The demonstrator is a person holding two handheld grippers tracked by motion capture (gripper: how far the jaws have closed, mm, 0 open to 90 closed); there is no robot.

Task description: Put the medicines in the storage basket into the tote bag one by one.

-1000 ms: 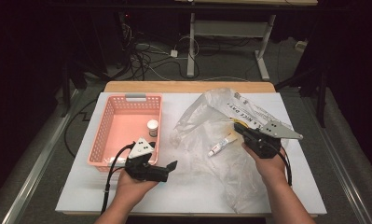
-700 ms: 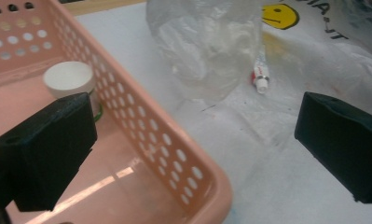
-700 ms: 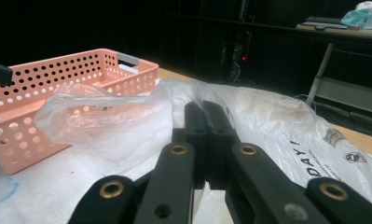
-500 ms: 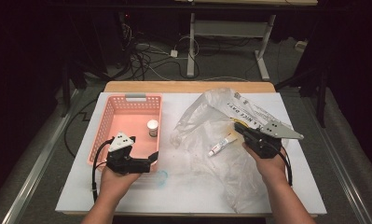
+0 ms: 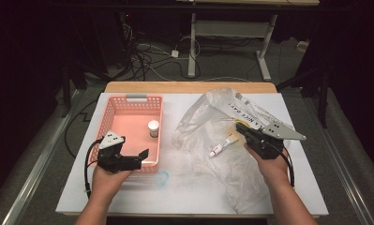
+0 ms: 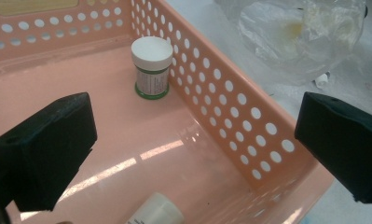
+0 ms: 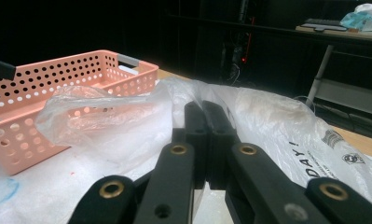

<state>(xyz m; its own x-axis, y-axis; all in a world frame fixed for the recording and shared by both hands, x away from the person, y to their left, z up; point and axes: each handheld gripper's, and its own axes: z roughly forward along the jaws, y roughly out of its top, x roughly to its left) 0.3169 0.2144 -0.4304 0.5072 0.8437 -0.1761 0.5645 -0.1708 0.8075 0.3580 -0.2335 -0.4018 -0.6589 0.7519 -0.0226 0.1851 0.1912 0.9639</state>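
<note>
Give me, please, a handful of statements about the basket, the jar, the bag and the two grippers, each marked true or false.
1. A white-capped jar stands upright in the pink basket. True.
2. The left gripper grips the jar. False: its jaws stand open, apart from the jar.
3. The right gripper has its jaws closed against the clear plastic bag. True.
4. A small tube lies in the basket. False: it lies at the bag.

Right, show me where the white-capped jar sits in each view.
High view: jar stands in the pink basket, near its right wall.
Left gripper view: jar top centre, against the perforated wall.
Right gripper view: I can't make it out; basket at left.
Shared landmark: the basket.
</note>
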